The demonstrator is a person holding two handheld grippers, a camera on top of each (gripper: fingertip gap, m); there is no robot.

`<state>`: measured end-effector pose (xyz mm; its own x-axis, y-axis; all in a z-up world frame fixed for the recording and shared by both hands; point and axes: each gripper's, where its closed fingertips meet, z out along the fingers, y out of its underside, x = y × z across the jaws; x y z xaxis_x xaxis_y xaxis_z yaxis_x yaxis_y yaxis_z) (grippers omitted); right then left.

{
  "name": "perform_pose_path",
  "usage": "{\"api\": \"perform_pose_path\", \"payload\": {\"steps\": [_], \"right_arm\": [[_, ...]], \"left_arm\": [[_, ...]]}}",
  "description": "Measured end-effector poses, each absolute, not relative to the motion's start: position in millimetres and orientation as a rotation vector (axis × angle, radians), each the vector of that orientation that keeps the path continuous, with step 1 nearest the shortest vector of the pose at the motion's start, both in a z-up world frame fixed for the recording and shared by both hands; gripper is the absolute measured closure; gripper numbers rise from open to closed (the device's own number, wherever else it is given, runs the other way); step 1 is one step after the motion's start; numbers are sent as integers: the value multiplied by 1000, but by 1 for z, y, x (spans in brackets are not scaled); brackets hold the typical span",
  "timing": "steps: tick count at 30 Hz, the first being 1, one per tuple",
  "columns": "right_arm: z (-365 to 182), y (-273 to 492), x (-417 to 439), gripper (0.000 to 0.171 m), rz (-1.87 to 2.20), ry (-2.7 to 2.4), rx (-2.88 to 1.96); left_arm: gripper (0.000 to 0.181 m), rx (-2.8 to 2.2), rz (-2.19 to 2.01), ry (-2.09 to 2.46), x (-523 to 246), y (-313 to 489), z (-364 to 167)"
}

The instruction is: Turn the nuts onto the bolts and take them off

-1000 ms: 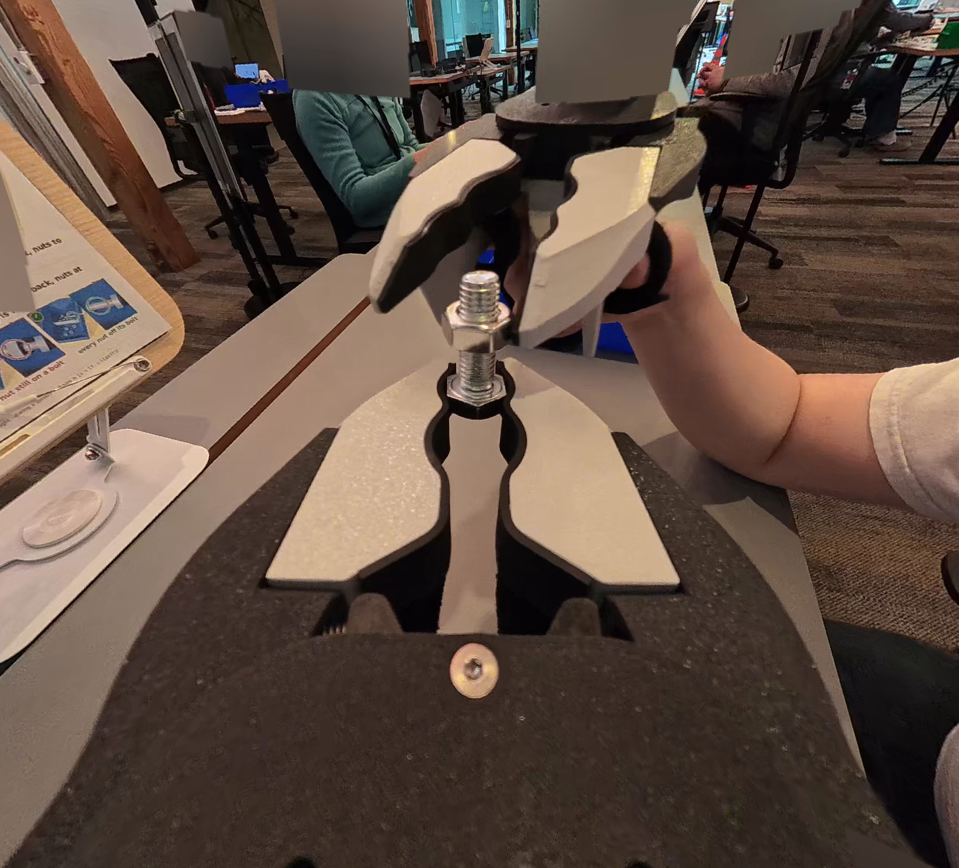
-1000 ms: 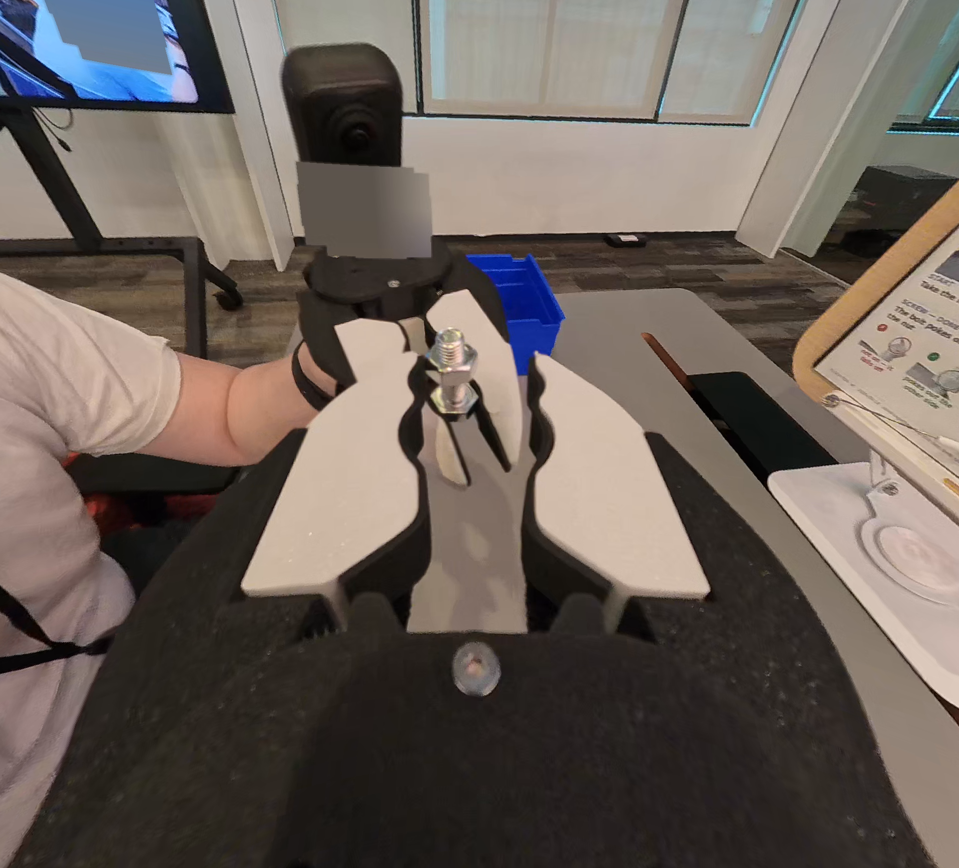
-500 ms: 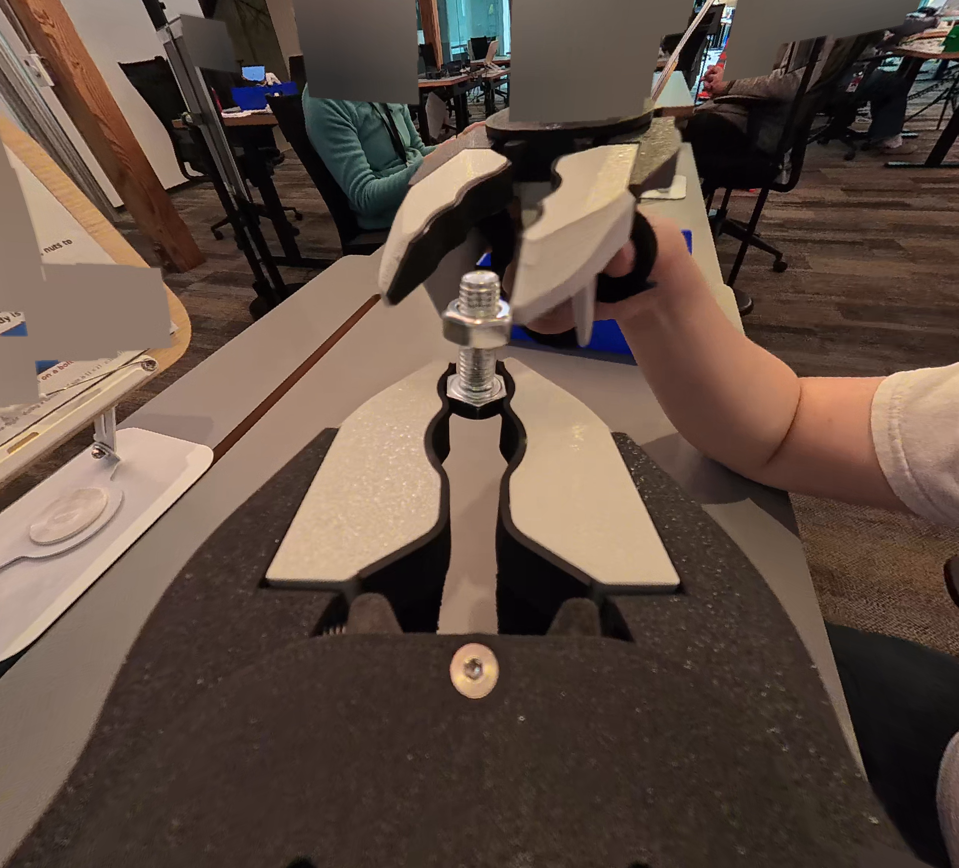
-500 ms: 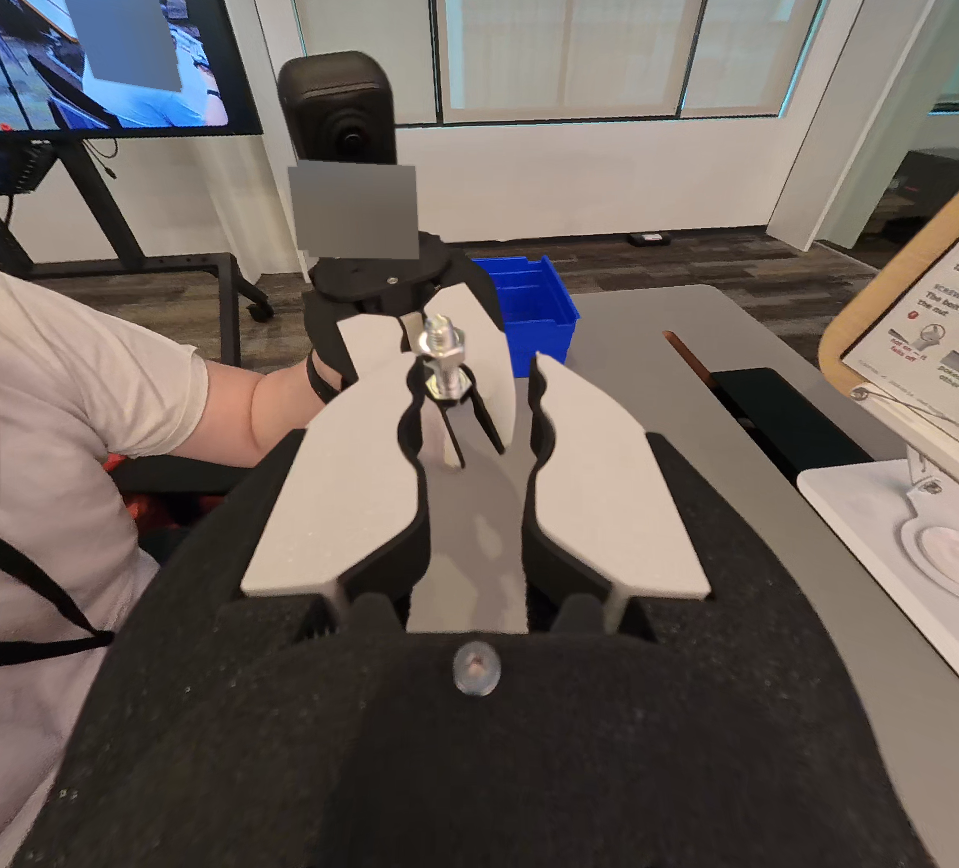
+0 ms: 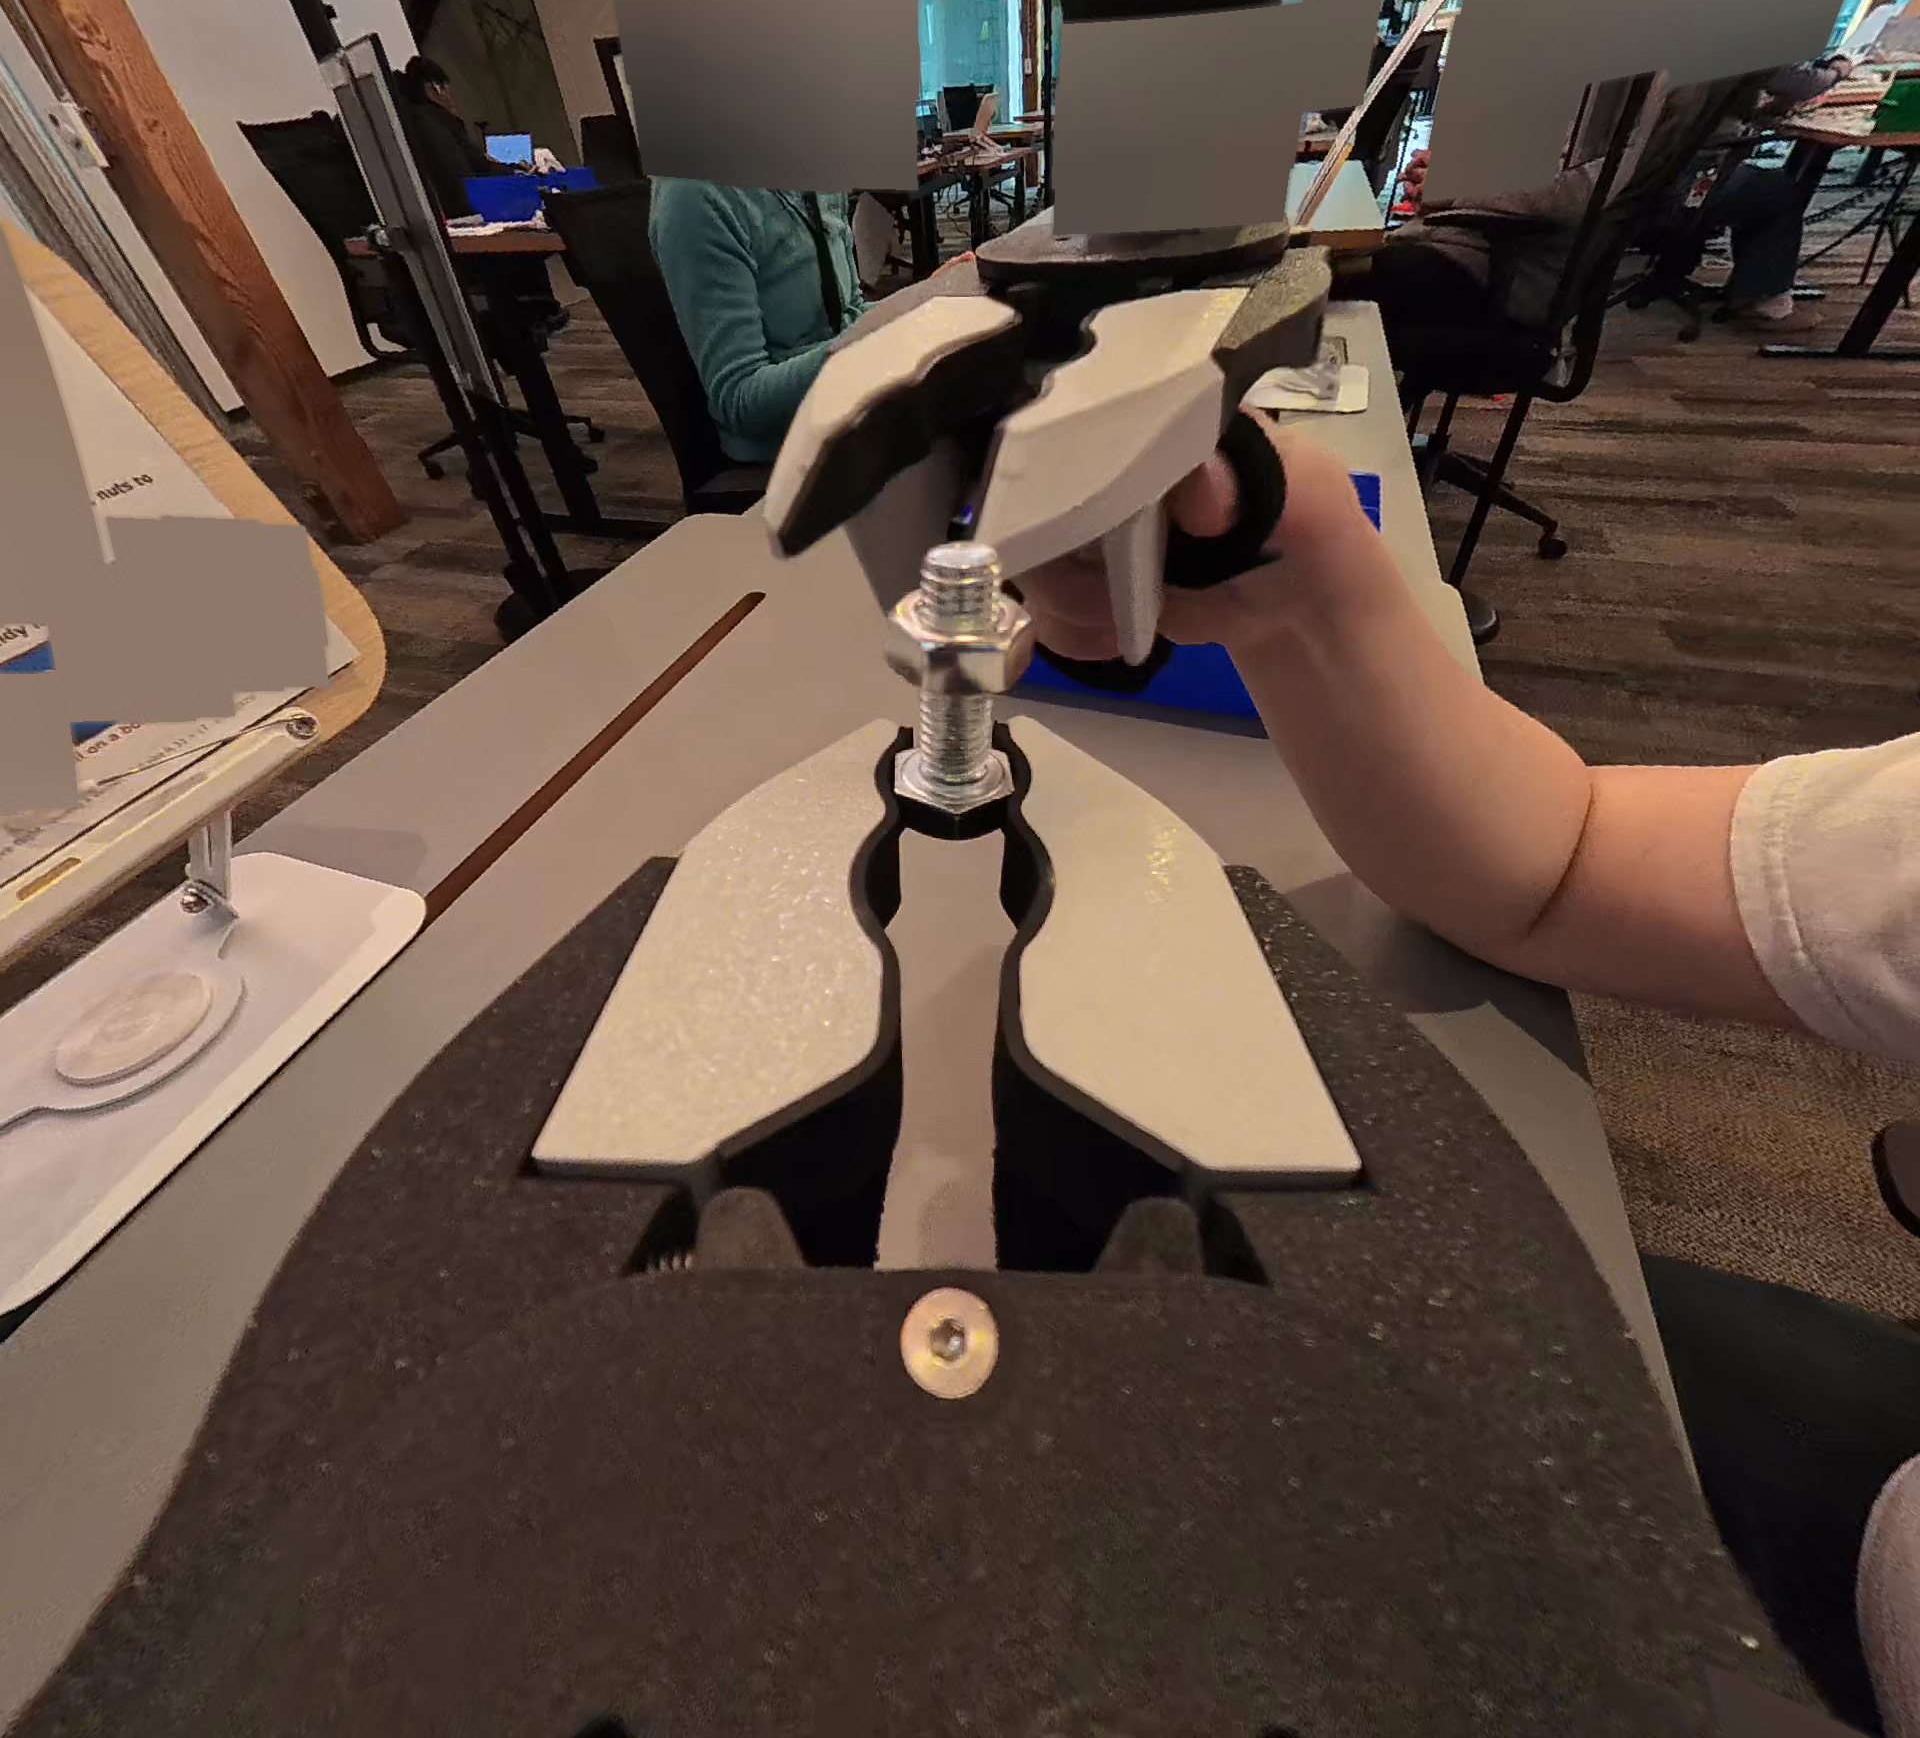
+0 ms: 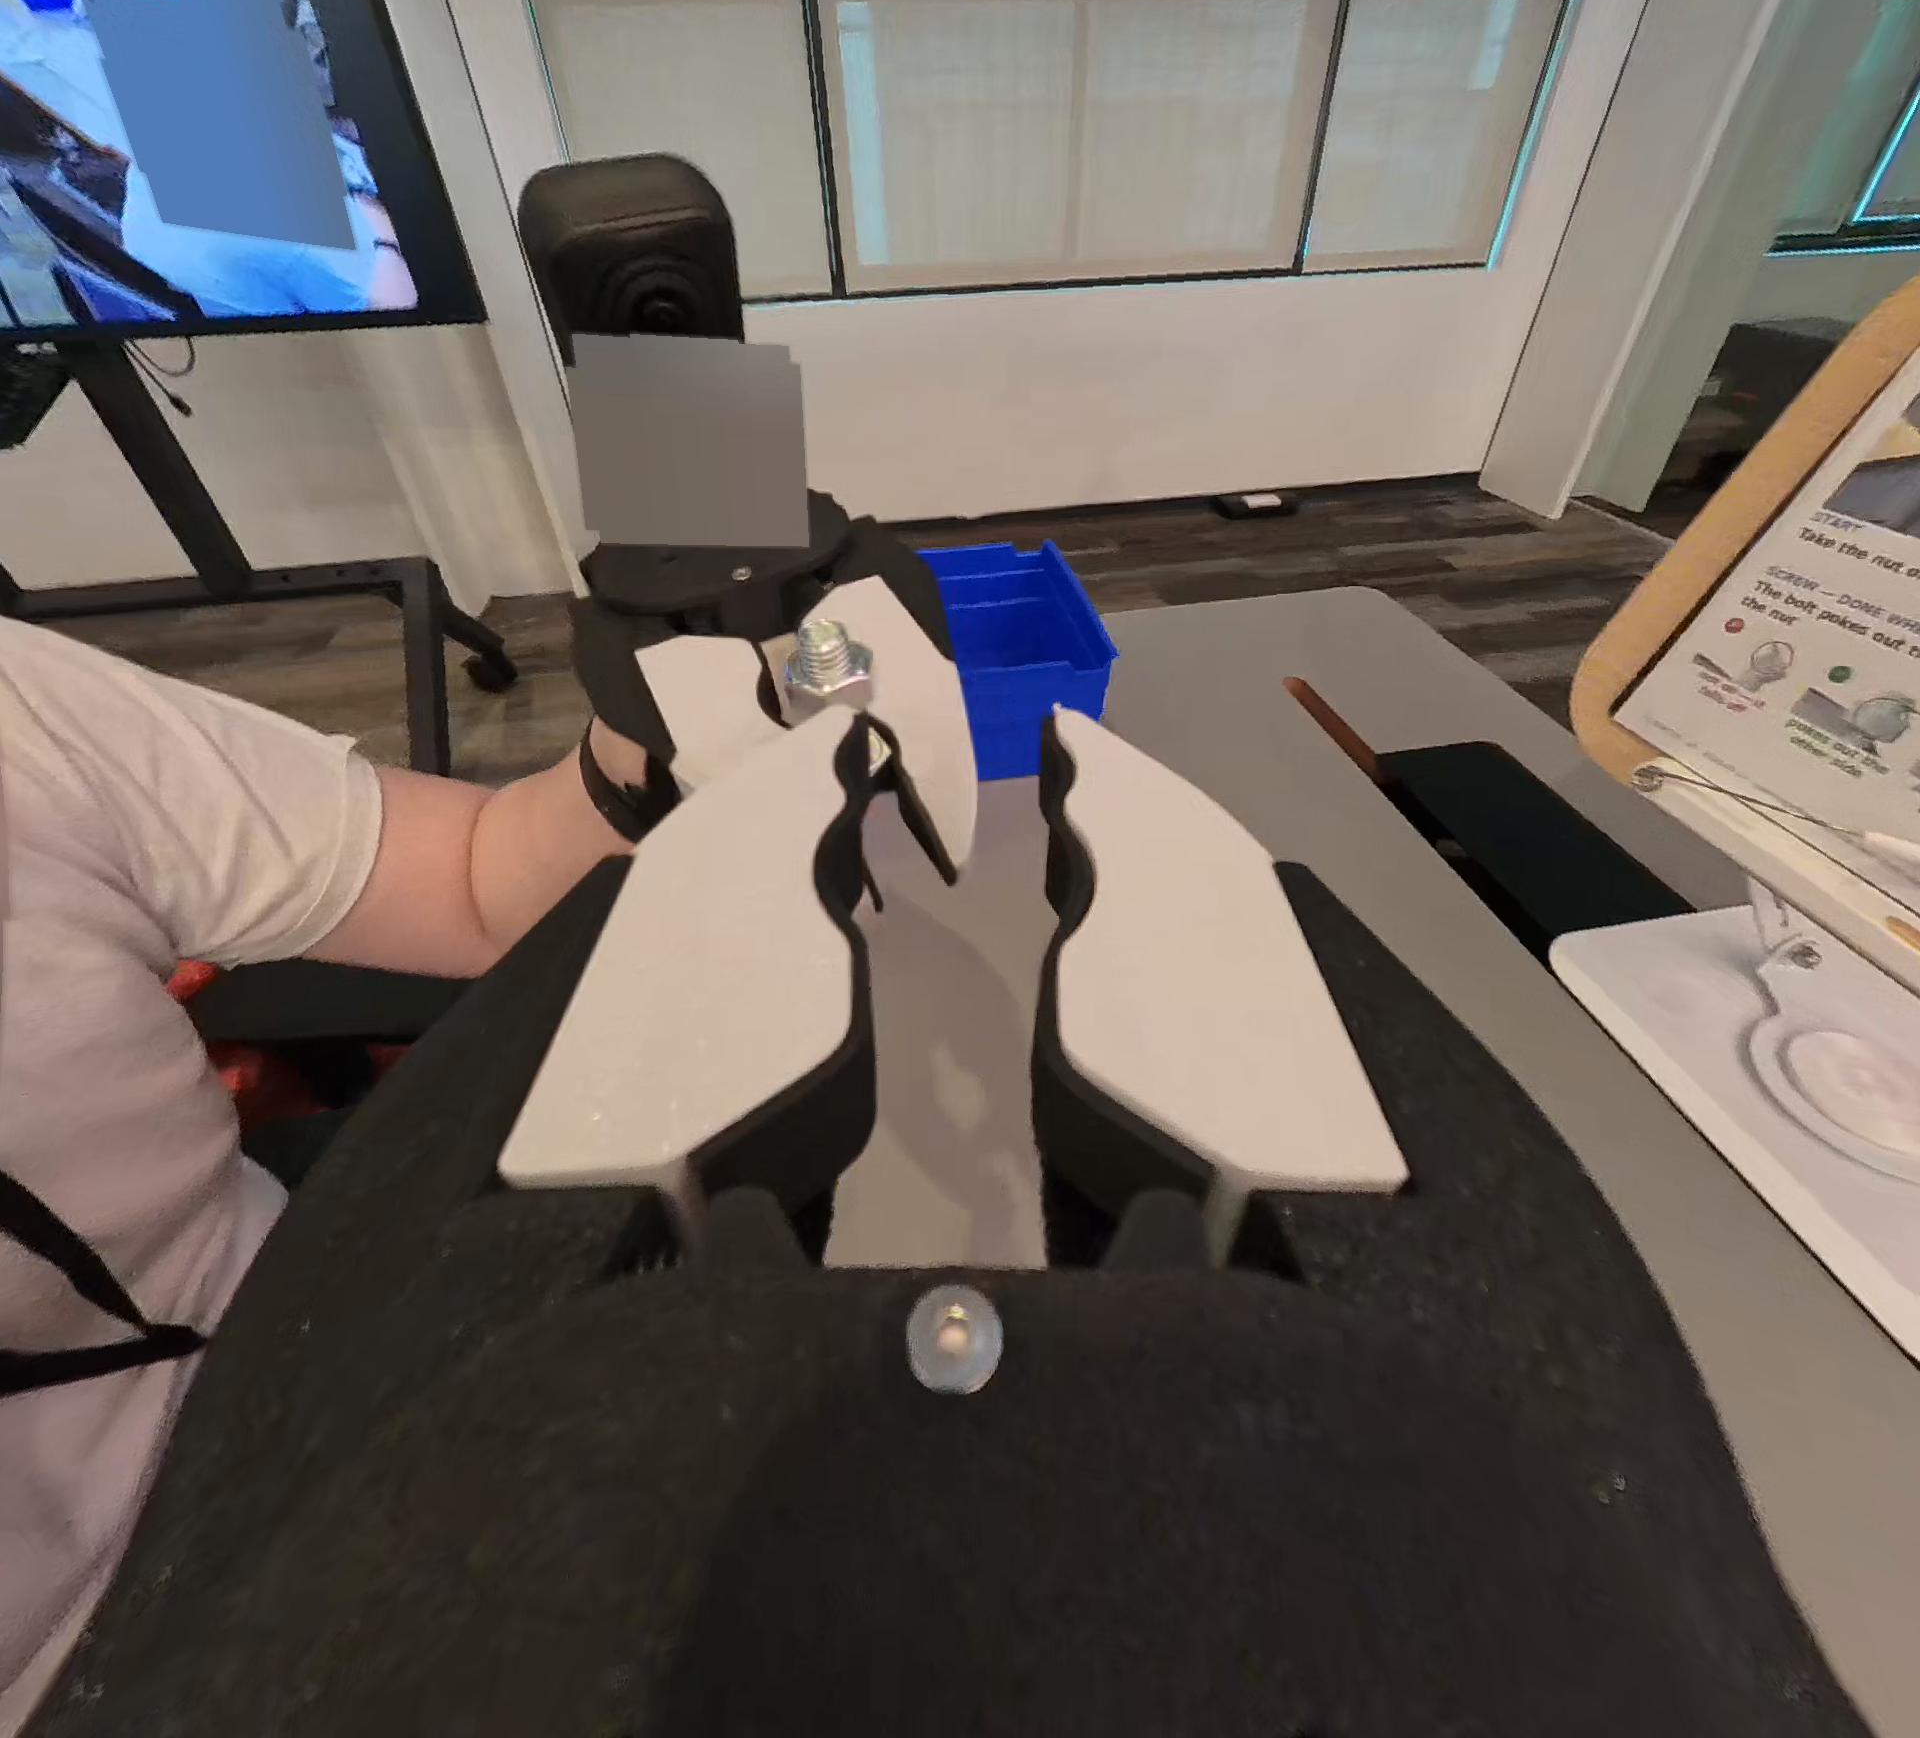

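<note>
Left wrist view: my left gripper point(image 5: 951, 779) clamping bolt point(image 5: 956, 732) by its head, shank upright toward 12 o'clock. Nut point(image 5: 958, 646) sitting near tip. Right gripper point(image 5: 904, 504) hovering unclenched just past it, at 12. Am thinking: close squarely on nut flats, twist about shank axis.

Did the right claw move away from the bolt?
Yes. The right claw lifted above the nut; in its own view it swung right, toward the sign board.

Left gripper point(image 5: 951, 789): jaws closed on the bolt point(image 5: 954, 701) head, holding it upright. Right gripper point(image 5: 894, 514): jaws parted, tilted downward just above the bolt.
</note>
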<state>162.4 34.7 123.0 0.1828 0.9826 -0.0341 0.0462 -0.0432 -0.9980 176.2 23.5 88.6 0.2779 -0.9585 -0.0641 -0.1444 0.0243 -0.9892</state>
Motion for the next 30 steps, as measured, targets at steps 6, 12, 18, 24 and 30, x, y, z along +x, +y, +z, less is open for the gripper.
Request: {"api": "perform_pose_path", "payload": {"steps": [6,12,18,24,30], "right_arm": [[120,16,145,136,1086,-1175,-1320],[120,27,154,133,1108,-1130,-1355],[119,17,147,138,1109,-1182,-1330],[122,9,145,154,1148,-1216,-1269],[114,-12,153,154,1088,-1429,-1139]], "left_arm": [[167,-1400,-895,1134,180,20,85],[167,-1411,-880,1122,178,24,85],[167,-1395,-892,1125,180,21,87],[167,-1380,-903,1150,179,16,89],[167,-1363,-1045,1321,186,-11,80]]}}
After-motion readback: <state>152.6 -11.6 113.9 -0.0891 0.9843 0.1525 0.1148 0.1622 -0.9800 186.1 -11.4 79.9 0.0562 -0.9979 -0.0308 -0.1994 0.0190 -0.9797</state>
